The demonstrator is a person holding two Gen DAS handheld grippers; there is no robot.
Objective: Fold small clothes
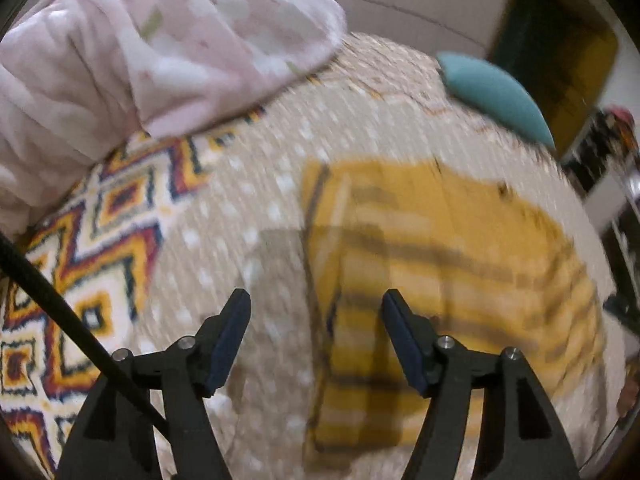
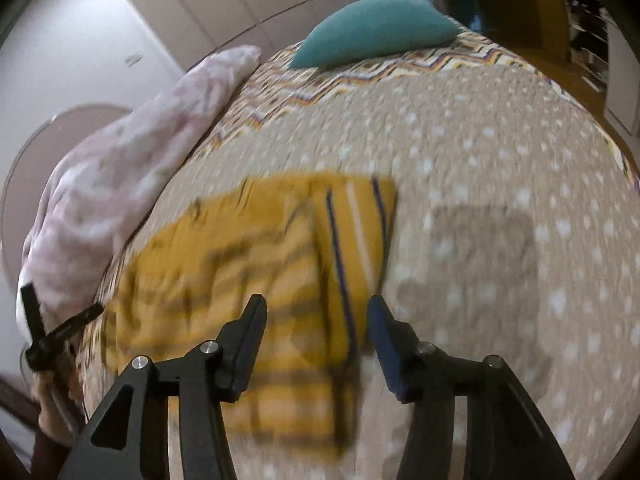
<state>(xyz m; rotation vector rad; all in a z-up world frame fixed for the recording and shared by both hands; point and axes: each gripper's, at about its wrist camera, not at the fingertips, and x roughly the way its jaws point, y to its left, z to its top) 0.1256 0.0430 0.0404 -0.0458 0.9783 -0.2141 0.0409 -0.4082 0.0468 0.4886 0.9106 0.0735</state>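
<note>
Mustard-yellow striped garment point(image 1: 440, 264) lies flat mid-bedspread point(image 1: 256, 184), apparently spread so edges can be reached for folding. Left gripper point(image 1: 316, 340) hovers over garment's one edge, fingers wide apart, holding nothing. Right gripper point(image 2: 316, 344) hovers over the opposite striped edge, also spread wide, empty. Teal pillow point(image 2: 376, 28) sits well beyond garment; pink blanket point(image 2: 132, 168) bunched beside it. Motion blur hides garment type, folds and near hem.
</note>
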